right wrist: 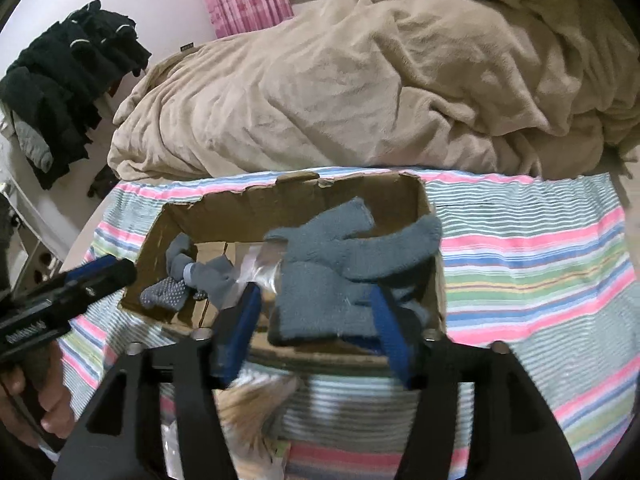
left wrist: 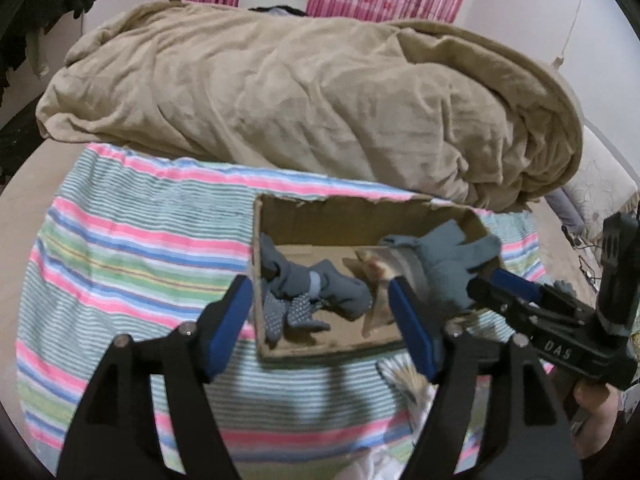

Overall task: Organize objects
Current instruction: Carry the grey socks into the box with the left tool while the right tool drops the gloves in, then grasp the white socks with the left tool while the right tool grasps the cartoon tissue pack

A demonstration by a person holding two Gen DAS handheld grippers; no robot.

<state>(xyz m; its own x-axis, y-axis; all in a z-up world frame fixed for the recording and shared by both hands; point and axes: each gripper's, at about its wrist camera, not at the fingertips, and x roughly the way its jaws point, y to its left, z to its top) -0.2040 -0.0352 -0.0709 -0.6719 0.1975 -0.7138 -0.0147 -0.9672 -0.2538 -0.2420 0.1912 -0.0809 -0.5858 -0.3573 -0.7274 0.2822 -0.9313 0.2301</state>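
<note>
An open cardboard box (left wrist: 276, 216) (right wrist: 224, 208) lies on a striped cloth. Inside it lies a grey glove with dotted palm (left wrist: 304, 292) (right wrist: 188, 284) and a clear plastic bag (left wrist: 384, 268) (right wrist: 262, 268). A second grey glove (left wrist: 448, 264) (right wrist: 332, 276) hangs over the box's right part, between the fingers of my right gripper (right wrist: 316, 320), whose jaws stand wide; whether it grips is unclear. That gripper shows in the left wrist view (left wrist: 492, 284). My left gripper (left wrist: 320, 320) is open and empty at the box's near edge; it shows in the right wrist view (right wrist: 112, 276).
The striped cloth (left wrist: 120, 248) (right wrist: 540, 248) covers the bed front. A bunched tan blanket (left wrist: 300, 92) (right wrist: 380, 80) lies right behind the box. Dark clothes (right wrist: 68, 80) hang at left. A blurred packet (right wrist: 256, 404) lies before the box.
</note>
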